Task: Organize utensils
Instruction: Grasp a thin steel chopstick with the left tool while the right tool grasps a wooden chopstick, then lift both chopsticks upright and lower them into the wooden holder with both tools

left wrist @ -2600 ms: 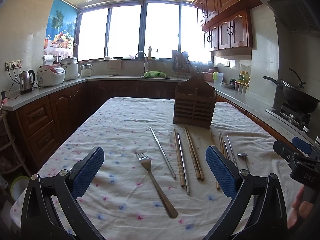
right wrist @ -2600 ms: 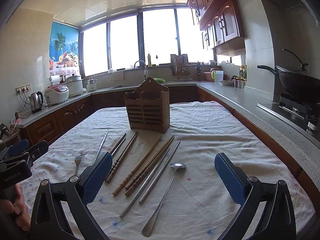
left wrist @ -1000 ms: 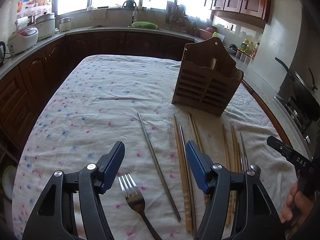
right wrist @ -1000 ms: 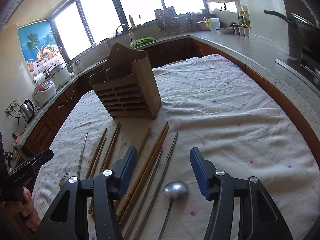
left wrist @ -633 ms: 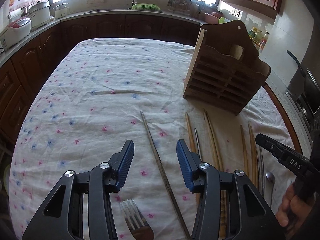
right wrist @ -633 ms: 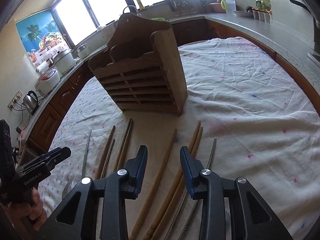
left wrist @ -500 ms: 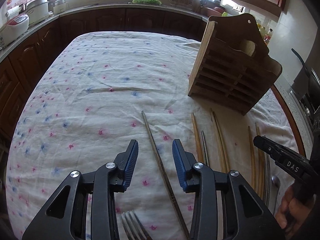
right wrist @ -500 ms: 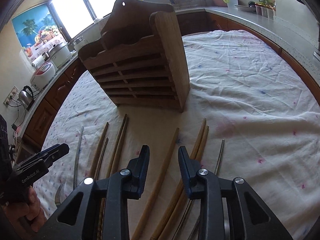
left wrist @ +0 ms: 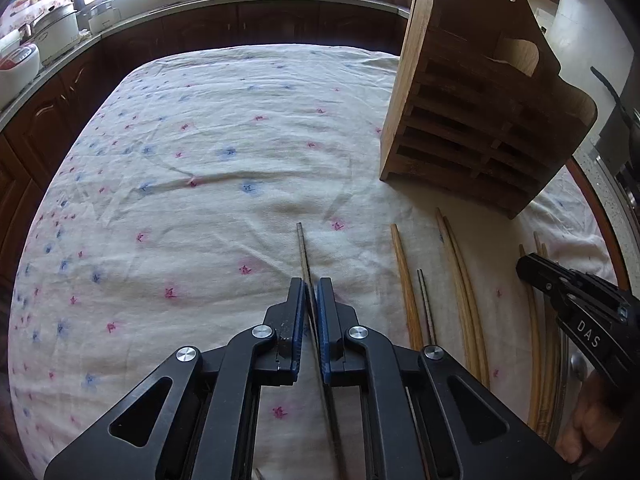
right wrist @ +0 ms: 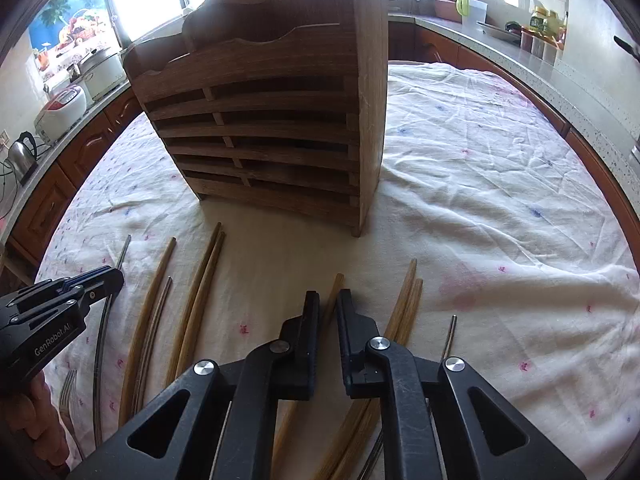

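Barely begun, the sorting of cutlery on a flower-printed white tablecloth (left wrist: 192, 168) in a home kitchen: the slatted wooden utensil rack (right wrist: 272, 120) stands upright at the far side of the table, and no piece can be seen in it, though its upper pockets are only partly in view. The left gripper (left wrist: 309, 300), its blue-padded jaws just drawn in, pinches a slim metal chopstick (left wrist: 302, 248) that lies on the cloth, its tip pointing away. The right gripper (right wrist: 328, 312), jaws likewise just closed to a narrow slit, clamps a single brown wooden chopstick (right wrist: 337, 282) just in front of the rack; whether either stick has left the cloth cannot be told. Everything else lies loose in a row before the rack, so nearly all the work appears to remain. Counted across both views: six wooden chopsticks, including the clamped one, a pair (right wrist: 208, 264) of them touching; four metal chopsticks, including the pinched one; one steel fork (right wrist: 66, 396); one steel spoon (left wrist: 578, 364), mostly hidden; and one rack.
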`<state>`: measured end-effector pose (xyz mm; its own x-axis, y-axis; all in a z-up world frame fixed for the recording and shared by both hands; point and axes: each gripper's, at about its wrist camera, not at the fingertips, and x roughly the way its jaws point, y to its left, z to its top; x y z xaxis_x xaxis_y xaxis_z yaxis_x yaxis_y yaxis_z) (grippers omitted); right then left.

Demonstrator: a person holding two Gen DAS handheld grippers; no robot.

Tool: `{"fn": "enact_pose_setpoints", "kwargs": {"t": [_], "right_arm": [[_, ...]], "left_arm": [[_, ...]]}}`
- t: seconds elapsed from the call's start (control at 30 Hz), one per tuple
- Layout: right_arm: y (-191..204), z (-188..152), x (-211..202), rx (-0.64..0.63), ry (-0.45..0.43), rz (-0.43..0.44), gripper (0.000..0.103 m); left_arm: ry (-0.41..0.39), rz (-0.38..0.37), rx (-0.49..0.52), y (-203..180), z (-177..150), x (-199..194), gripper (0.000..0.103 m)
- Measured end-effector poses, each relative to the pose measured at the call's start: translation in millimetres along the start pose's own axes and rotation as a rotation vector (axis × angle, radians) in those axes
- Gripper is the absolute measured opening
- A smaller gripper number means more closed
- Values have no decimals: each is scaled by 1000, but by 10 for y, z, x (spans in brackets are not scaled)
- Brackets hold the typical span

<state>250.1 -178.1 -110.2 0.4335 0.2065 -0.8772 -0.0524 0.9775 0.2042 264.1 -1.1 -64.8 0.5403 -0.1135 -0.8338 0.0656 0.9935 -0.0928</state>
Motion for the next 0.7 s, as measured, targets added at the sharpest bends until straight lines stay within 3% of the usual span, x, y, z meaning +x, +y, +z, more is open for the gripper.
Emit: {"fn": "enact_pose_setpoints", "kwargs": {"t": [0.3,0.7], "right_arm": [[-68,-11,-606,88,-101,164,5],[87,75,-1616,42,-304,243,5]], "left_arm": [[-128,-125,-71,82,-20,-689,4],[-325,-246,-126,244,-170,-1741,4]]}}
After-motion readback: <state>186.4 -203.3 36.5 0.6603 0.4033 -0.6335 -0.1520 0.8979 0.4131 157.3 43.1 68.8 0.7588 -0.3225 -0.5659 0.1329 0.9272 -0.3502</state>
